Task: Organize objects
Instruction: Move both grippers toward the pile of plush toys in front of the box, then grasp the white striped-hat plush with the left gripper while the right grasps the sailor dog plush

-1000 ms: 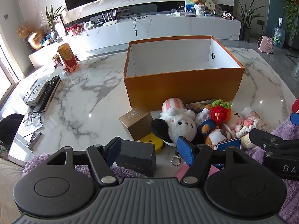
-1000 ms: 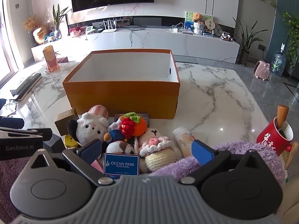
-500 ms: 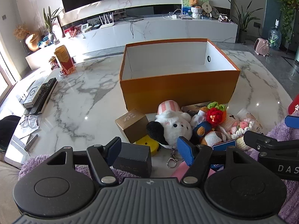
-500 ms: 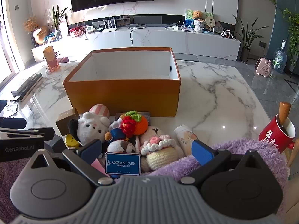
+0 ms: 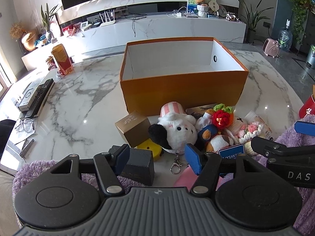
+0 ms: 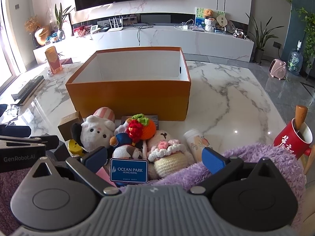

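My left claw (image 5: pixel 157 157) hangs low over the near clutter, jaws closing on nothing yet, my right claw (image 6: pixel 154 160) apart and empty—plush dog (image 5: pixel 175 131) and dark box (image 5: pixel 140 166) lie before the empty orange box (image 5: pixel 183 92), awaiting loading.

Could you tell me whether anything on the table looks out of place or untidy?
Yes: the soft toys, small boxes and a card lie jumbled in a heap on the table, in front of the orange box, whose visible inside looks empty.
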`<action>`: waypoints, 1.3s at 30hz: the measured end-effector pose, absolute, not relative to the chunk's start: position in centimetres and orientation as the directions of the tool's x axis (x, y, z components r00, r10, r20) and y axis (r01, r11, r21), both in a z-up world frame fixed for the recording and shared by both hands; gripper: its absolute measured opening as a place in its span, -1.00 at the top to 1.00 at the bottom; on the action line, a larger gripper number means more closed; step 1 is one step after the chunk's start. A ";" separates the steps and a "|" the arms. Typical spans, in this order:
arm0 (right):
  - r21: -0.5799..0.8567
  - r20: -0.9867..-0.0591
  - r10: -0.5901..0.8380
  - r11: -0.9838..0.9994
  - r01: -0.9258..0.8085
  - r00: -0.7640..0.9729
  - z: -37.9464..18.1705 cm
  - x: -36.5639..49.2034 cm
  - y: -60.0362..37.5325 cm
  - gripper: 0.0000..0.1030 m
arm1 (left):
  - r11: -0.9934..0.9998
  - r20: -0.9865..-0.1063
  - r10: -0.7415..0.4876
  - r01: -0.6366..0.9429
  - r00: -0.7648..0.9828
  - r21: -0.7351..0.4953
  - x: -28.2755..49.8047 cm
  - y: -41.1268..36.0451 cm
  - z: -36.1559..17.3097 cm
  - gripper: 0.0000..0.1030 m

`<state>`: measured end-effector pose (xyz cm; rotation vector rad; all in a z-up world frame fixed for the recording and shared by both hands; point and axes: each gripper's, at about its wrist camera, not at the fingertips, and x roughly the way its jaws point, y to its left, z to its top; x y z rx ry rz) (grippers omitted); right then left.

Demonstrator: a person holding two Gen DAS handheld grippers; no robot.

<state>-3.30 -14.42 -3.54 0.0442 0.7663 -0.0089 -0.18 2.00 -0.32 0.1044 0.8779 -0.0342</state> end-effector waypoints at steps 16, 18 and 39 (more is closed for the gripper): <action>0.127 -0.736 0.120 0.991 -0.038 0.666 -4.9 0.0 -14.5 -0.33 | 0.987 -0.801 -0.133 0.149 0.583 -0.055 3.0 2.9 -1.9 -0.18; 0.140 -0.743 0.147 0.988 -0.062 0.654 -5.2 0.7 -14.2 -0.24 | 0.985 -0.807 -0.149 0.156 0.572 -0.071 3.7 3.0 -2.3 -0.19; 0.069 -0.857 0.147 0.982 -0.173 0.494 -10.0 5.9 -11.0 -0.15 | 0.976 -0.876 -0.132 0.215 0.464 -0.034 9.7 2.0 -6.1 -0.49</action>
